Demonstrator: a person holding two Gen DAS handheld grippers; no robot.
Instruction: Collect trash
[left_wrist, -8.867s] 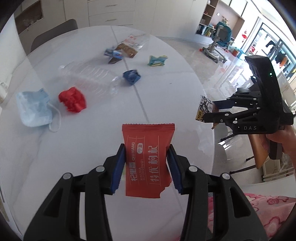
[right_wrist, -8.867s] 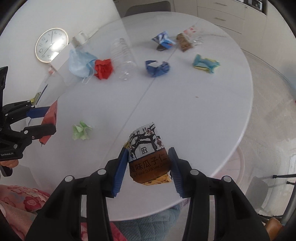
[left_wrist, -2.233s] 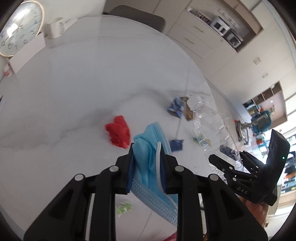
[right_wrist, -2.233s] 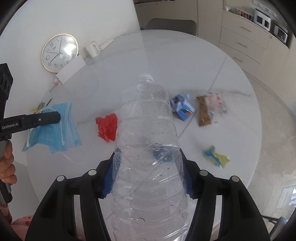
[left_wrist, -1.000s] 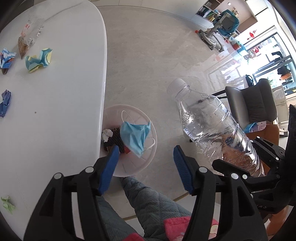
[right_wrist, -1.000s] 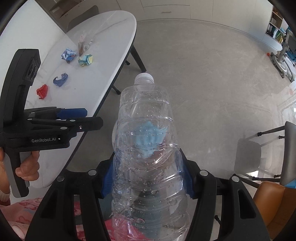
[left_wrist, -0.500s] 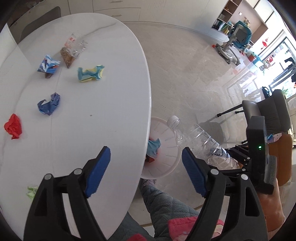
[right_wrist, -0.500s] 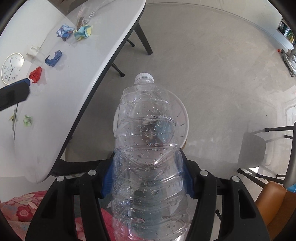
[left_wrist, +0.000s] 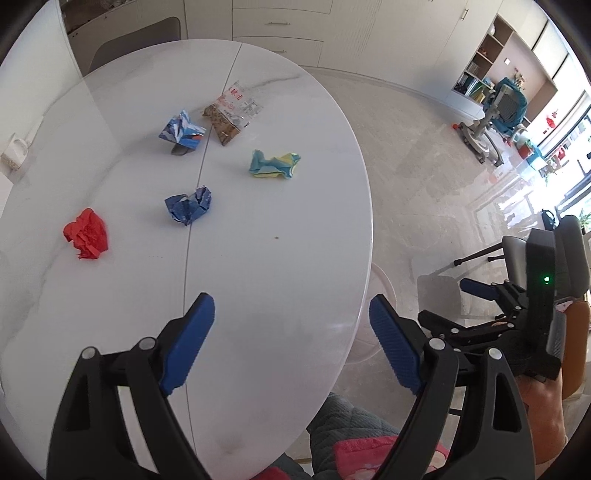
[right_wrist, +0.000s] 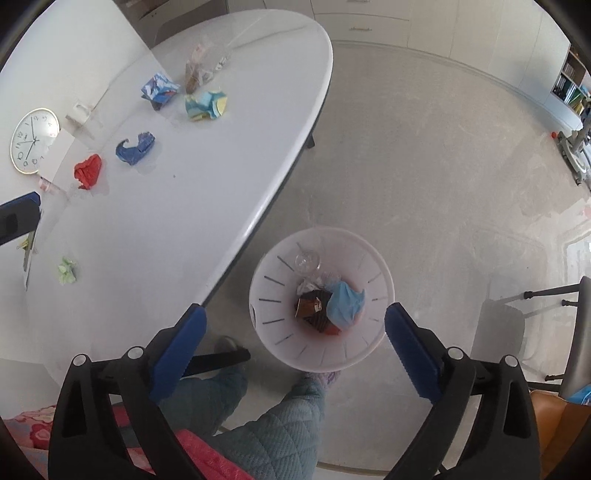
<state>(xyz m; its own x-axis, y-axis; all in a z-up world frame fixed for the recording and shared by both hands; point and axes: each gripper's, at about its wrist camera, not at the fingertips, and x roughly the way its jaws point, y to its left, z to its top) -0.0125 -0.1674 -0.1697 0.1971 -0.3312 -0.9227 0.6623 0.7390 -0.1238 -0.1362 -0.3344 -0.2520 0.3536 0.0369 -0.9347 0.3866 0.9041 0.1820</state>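
My right gripper (right_wrist: 293, 343) hangs over the white bin (right_wrist: 280, 321) on the floor, its jaws opening wide with nothing between them. Inside the bin lie the clear bottle (right_wrist: 308, 262), the blue mask (right_wrist: 345, 304) and dark wrappers. My left gripper (left_wrist: 291, 332) is over the table's near edge, jaws still opening and empty. On the white table (left_wrist: 277, 258) lie a red crumple (left_wrist: 86, 234), a blue crumple (left_wrist: 189, 209), a teal-yellow wrapper (left_wrist: 275, 164), a blue-white wrapper (left_wrist: 181, 131), a clear snack bag (left_wrist: 231, 112) and a green scrap (right_wrist: 67, 270).
The person's legs in quilted trousers (right_wrist: 280, 424) are right below the bin. A clock (right_wrist: 34, 140) and a mug (left_wrist: 14, 149) stand at the table's far left. A grey chair (left_wrist: 561, 251) is behind my right gripper.
The bottle has left my right gripper and dropped into the bin; those jaws sprang wide. My left gripper swung from over the bin back above the table.
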